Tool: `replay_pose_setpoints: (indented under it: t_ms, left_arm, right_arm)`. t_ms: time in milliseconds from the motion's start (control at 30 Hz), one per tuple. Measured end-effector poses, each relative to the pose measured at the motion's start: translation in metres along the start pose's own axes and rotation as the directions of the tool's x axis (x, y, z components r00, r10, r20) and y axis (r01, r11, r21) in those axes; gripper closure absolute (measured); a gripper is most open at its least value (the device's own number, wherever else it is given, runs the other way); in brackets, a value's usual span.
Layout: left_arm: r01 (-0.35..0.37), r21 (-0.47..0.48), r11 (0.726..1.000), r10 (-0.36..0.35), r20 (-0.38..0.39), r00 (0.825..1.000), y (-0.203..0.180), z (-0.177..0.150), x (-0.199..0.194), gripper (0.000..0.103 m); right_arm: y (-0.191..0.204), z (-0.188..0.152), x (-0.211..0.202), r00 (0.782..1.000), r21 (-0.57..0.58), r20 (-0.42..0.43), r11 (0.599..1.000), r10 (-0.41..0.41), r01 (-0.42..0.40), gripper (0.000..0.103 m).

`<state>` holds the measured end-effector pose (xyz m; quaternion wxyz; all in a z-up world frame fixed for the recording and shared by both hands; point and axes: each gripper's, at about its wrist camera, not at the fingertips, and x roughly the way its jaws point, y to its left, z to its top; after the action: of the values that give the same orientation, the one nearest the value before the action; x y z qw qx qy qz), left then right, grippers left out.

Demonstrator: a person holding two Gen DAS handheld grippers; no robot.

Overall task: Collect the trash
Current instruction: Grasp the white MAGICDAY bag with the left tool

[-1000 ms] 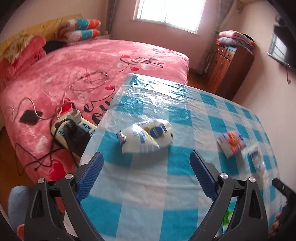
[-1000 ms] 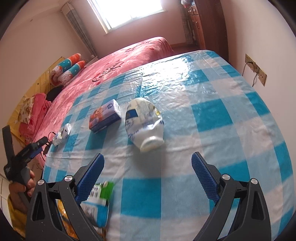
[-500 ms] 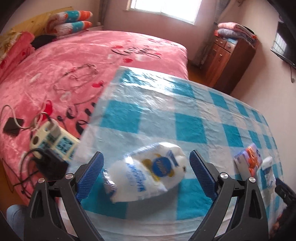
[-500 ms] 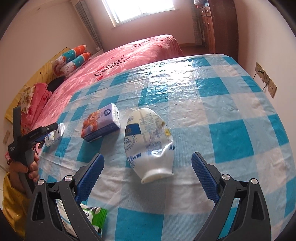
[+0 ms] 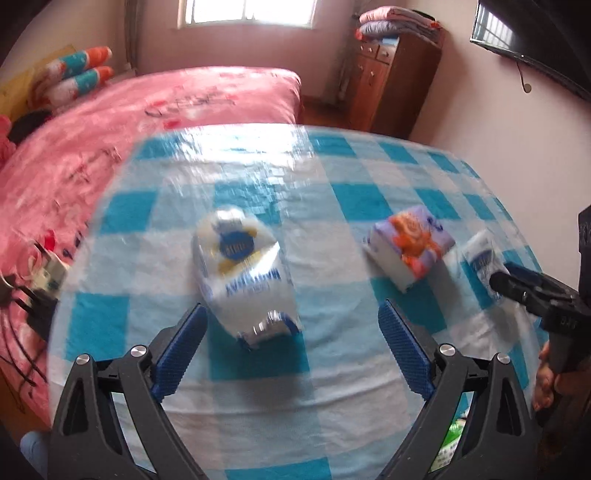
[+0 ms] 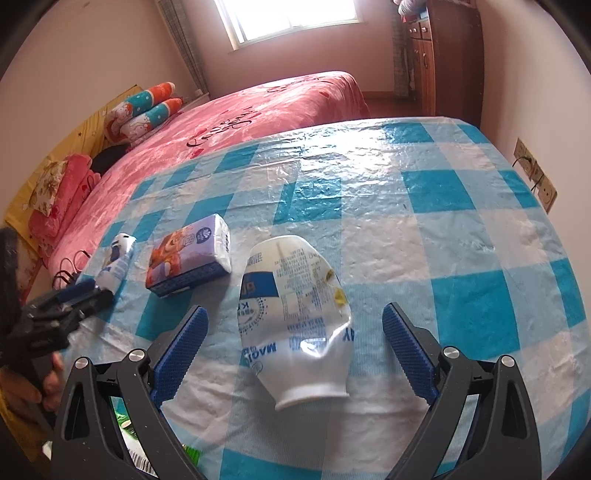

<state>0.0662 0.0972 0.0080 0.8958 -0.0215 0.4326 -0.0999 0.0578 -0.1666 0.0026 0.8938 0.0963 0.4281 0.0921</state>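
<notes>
Jaws of both grippers spread wide, gripping nothing. Left gripper (image 5: 291,332) low over table, crushed white pouch (image 5: 242,275) lying between its fingers, blurred. Right gripper (image 6: 293,349) over flattened white bottle (image 6: 295,317), bottle between its blue pads (image 6: 181,343). Tissue pack (image 6: 190,254) beside bottle; small white wrapper (image 6: 116,260) near table edge. Blue-and-white checked tablecloth (image 6: 461,229) under glossy plastic film. Pink bed (image 6: 240,114) alongside table, window (image 6: 284,18) behind, wooden cabinet (image 5: 391,85) in corner, wall socket (image 6: 533,173) at right.

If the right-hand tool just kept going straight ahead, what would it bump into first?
Most likely the crumpled white pouch, lying on the checked tablecloth right between the open right tool's fingers; depth is hard to judge.
</notes>
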Motion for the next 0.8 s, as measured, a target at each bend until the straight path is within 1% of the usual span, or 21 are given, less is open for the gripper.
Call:
replay_pose_setpoints:
  t_ms: [67, 167, 267, 300, 367, 400, 467, 500, 533, 567, 600, 800]
  left_arm:
    - [-0.022, -0.006, 1.0, 0.022, 0.012, 1.0, 0.001, 0.005, -0.001, 0.009]
    - [-0.097, -0.018, 0.995, 0.097, 0.001, 0.995, 0.005, 0.012, 0.007, 0.009]
    - [-0.12, -0.022, 0.993, 0.12, -0.016, 0.993, 0.01, 0.016, 0.02, 0.009]
    - [-0.139, -0.03, 0.99, 0.139, -0.024, 0.99, 0.012, 0.017, 0.026, 0.009]
    - [-0.142, -0.044, 0.989, 0.141, -0.031, 0.99, 0.015, 0.017, 0.031, 0.009]
    - [-0.149, -0.053, 0.987, 0.147, -0.036, 0.988, 0.016, 0.017, 0.033, 0.013]
    - [-0.186, -0.054, 0.981, 0.185, -0.03, 0.982, 0.013, 0.016, 0.032, 0.024]
    - [-0.206, -0.058, 0.977, 0.204, -0.027, 0.978, 0.012, 0.016, 0.032, 0.028]
    - [-0.207, -0.063, 0.976, 0.206, -0.025, 0.978, 0.012, 0.016, 0.031, 0.03]
    - [-0.209, -0.065, 0.976, 0.208, -0.022, 0.978, 0.011, 0.015, 0.03, 0.036]
    - [-0.212, -0.069, 0.975, 0.212, -0.018, 0.977, 0.01, 0.015, 0.028, 0.041]
    - [-0.212, -0.082, 0.974, 0.212, -0.013, 0.977, 0.007, 0.009, 0.024, 0.042]
  right_arm:
    - [0.002, 0.001, 0.003, 1.0, -0.011, 0.001, 1.0, -0.004, 0.004, 0.009]
    - [0.007, 0.004, 0.008, 1.0, -0.031, -0.001, 0.999, -0.016, 0.016, 0.009]
    - [0.011, 0.005, 0.011, 1.0, -0.054, -0.009, 0.998, -0.024, 0.024, 0.009]
    - [0.012, 0.005, 0.011, 1.0, -0.056, -0.01, 0.998, -0.027, 0.027, 0.009]
    - [0.013, 0.005, 0.012, 1.0, -0.063, -0.012, 0.998, -0.029, 0.028, 0.011]
    - [0.013, 0.005, 0.012, 0.999, -0.066, -0.011, 0.997, -0.034, 0.033, 0.013]
    - [0.016, 0.005, 0.012, 0.999, -0.078, -0.01, 0.996, -0.047, 0.046, 0.023]
    - [0.018, 0.004, 0.012, 0.999, -0.086, -0.009, 0.995, -0.048, 0.047, 0.026]
    - [0.02, 0.004, 0.012, 0.999, -0.091, -0.009, 0.995, -0.049, 0.048, 0.033]
    - [0.021, 0.003, 0.012, 0.999, -0.097, -0.008, 0.994, -0.053, 0.052, 0.039]
    - [0.022, 0.003, 0.012, 0.999, -0.101, -0.008, 0.994, -0.054, 0.053, 0.04]
    - [0.02, 0.001, 0.009, 1.0, -0.096, -0.008, 0.995, -0.022, 0.021, 0.04]
